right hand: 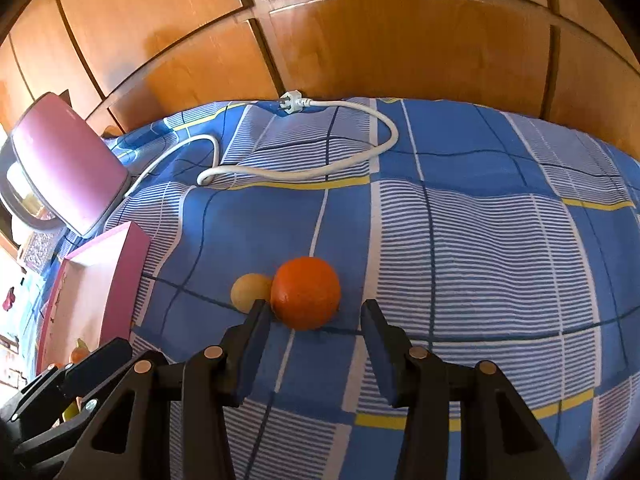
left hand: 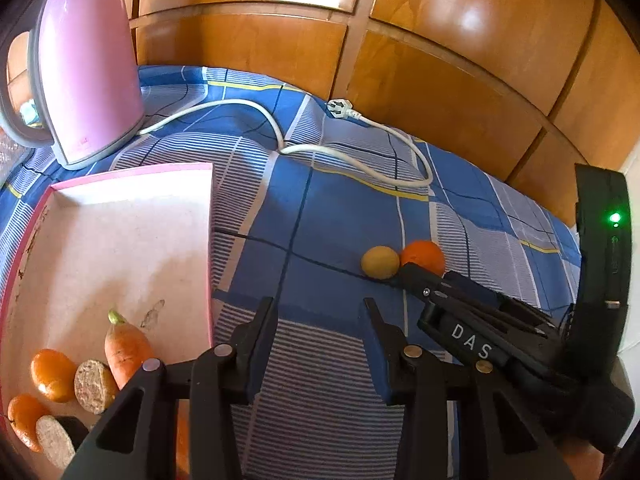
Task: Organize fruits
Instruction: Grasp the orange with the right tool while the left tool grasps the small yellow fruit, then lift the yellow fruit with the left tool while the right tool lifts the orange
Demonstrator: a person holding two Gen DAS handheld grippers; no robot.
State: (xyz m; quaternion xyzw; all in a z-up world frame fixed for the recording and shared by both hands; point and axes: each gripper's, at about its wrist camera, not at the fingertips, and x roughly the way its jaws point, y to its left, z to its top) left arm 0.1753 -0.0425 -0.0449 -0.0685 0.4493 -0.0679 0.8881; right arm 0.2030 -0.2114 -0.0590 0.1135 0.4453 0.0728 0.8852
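Observation:
An orange [right hand: 306,293] and a smaller yellow fruit [right hand: 250,292] lie touching each other on the blue checked cloth. My right gripper [right hand: 316,312] stands open just short of the orange, one finger at each side of it and nothing between the pads. My left gripper [left hand: 320,312] is open and empty over bare cloth, beside the pink tray [left hand: 210,216]. The tray's near corner holds two oranges [left hand: 52,374], a carrot [left hand: 126,346] and two round brown slices [left hand: 94,386]. The left wrist view also shows the orange [left hand: 426,256], the yellow fruit [left hand: 380,262] and my right gripper [left hand: 416,276] beside them.
A pink kettle [left hand: 86,68] stands at the back left, behind the tray. Its white cord [left hand: 360,156] loops across the cloth to a loose plug [left hand: 340,106]. Wooden cabinet doors [right hand: 360,40] rise behind the cloth.

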